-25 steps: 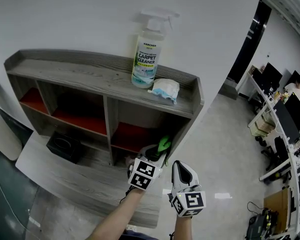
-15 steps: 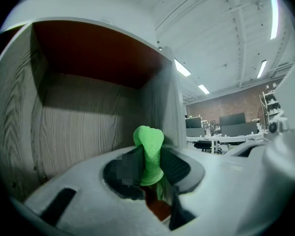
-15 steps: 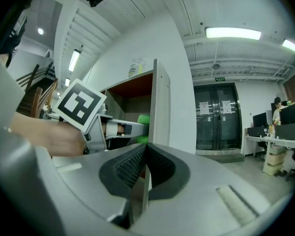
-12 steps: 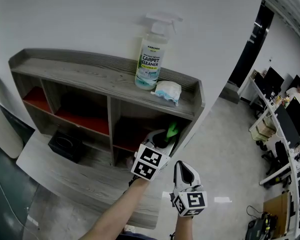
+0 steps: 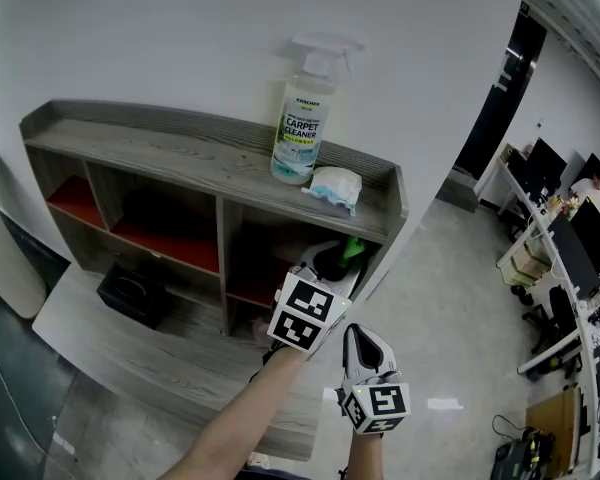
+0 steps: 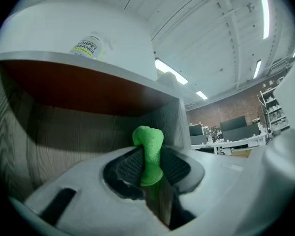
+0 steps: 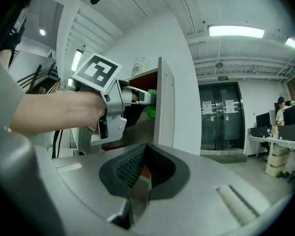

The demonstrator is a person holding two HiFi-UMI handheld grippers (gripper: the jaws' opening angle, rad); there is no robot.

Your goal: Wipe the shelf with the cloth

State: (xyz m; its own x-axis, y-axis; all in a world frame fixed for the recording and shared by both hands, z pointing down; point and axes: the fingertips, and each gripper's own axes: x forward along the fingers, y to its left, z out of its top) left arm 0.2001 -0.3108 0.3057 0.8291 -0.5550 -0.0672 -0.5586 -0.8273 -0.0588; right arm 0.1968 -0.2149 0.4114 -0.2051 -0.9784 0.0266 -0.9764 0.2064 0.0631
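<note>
A grey wooden shelf unit (image 5: 220, 163) with red-floored compartments stands against the white wall. My left gripper (image 5: 342, 253) is shut on a small green cloth (image 6: 149, 151), held at the mouth of the right-hand compartment just under the top board. The green cloth (image 5: 352, 247) pokes out past the jaws; the green cloth (image 7: 150, 110) also shows beside the shelf's side panel in the right gripper view. My right gripper (image 5: 365, 348) hangs lower and nearer to me, shut with nothing between its pads (image 7: 133, 167).
On the top board stand a carpet-cleaner spray bottle (image 5: 305, 118) and a crumpled white wipe (image 5: 333, 185). A black box (image 5: 130, 293) sits on the lower ledge at left. Office desks and monitors (image 5: 560, 238) fill the far right.
My left gripper has risen and moved forward with the green cloth, from below the right compartment up to just under the top board. The right gripper has barely moved.
</note>
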